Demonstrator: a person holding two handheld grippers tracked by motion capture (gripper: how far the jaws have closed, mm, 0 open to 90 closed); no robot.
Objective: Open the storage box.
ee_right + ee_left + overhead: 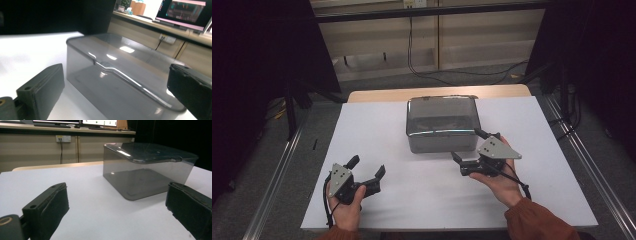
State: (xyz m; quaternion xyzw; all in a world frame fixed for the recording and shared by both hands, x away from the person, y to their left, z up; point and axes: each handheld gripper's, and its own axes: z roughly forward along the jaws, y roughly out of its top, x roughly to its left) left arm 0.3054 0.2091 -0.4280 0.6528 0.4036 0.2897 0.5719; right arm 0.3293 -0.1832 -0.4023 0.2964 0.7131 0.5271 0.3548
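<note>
In the high view the person's left hand (346, 207) comes in from six o'clock and grips the left gripper (368, 167), which sits low over the white table (377, 130) with its grey plate facing up and its jaws aimed toward one o'clock. The jaws stand wide apart with nothing between them. The right hand (499, 186) enters from five o'clock, its orange sleeve (539, 222) showing at the wrist, and tips the right gripper (467, 144) toward eleven o'clock. Its jaws are also spread wide and hold nothing; one tip is just beside the near right corner of the smoky grey box (442, 124), though touch cannot be told.

The box stands at the table's middle, toward twelve o'clock, its lid closed.

The left gripper view adds the box (147, 170) at one o'clock, well apart from the jaws, and its see-through walls. The right gripper view shows the lid's front latch tab (106, 64) close up, and the box (117, 82) spans the gap between the jaws.
</note>
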